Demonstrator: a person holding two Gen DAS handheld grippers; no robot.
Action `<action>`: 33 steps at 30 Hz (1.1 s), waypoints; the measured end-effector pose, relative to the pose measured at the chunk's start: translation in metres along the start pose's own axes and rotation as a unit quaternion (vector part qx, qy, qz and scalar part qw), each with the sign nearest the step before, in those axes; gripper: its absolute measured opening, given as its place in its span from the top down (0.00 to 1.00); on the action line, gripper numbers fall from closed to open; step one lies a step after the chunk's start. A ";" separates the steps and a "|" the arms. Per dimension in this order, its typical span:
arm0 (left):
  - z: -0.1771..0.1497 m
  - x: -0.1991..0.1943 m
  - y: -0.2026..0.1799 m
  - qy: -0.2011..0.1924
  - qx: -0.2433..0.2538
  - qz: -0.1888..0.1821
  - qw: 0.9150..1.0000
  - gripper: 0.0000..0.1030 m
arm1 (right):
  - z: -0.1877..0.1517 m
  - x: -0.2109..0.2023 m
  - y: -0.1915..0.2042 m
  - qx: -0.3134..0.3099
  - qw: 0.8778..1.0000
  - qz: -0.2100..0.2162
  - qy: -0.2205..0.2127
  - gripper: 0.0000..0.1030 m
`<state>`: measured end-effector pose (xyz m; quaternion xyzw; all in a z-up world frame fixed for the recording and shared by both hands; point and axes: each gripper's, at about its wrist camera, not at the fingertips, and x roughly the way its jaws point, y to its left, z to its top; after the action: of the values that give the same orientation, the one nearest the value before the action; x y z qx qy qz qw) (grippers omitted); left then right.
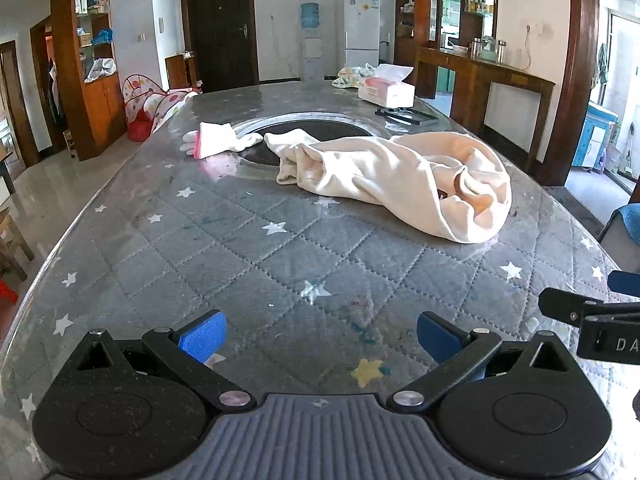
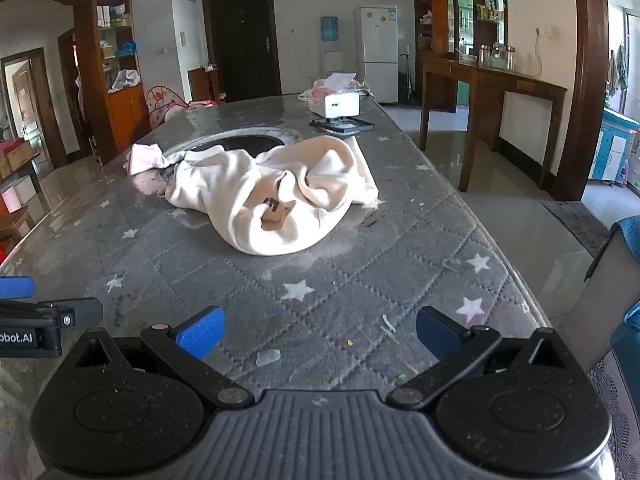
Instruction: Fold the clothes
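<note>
Pre-grasp stage: crumpled cream fleece garment lies mid-table on grey quilted star-print table cover, untouched. Left gripper & right gripper both spread wide, empty, near edge. Next imo: reach fwd, spread it flat before 1st fold

A long table is carrying everything, its top showing a grey quilted, star-printed cover under a glossy sheet, with a round dark inset sitting mid-table. A crumpled cream garment is lying partly over the inset's near edge. A small white-and-pink cloth is resting just left of the inset. Beyond it, a tissue box, a flat black frame and a bundle of patterned fabric are sitting.
</note>
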<state>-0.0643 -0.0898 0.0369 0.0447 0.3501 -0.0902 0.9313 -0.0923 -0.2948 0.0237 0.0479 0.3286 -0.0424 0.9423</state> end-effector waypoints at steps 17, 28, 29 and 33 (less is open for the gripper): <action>0.000 -0.006 -0.024 0.002 0.052 0.007 0.999 0.00 | -0.005 -0.006 -0.001 0.002 1.000 -0.003 0.011 0.00; -0.001 -0.003 -0.028 0.007 0.057 0.004 0.998 0.00 | -0.015 -0.001 -0.003 0.004 0.999 -0.007 0.037 0.00; -0.001 -0.002 -0.028 0.009 0.057 0.003 0.998 0.00 | -0.016 0.000 -0.003 0.004 0.999 -0.007 0.040 0.00; -0.002 0.001 -0.028 0.015 0.058 0.003 0.998 0.00 | -0.021 0.002 -0.003 0.003 0.999 -0.007 0.049 0.00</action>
<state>-0.0701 -0.1171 0.0342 0.1013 0.3576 -0.1074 0.9221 -0.1038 -0.2949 0.0060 0.0508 0.3743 -0.0478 0.9247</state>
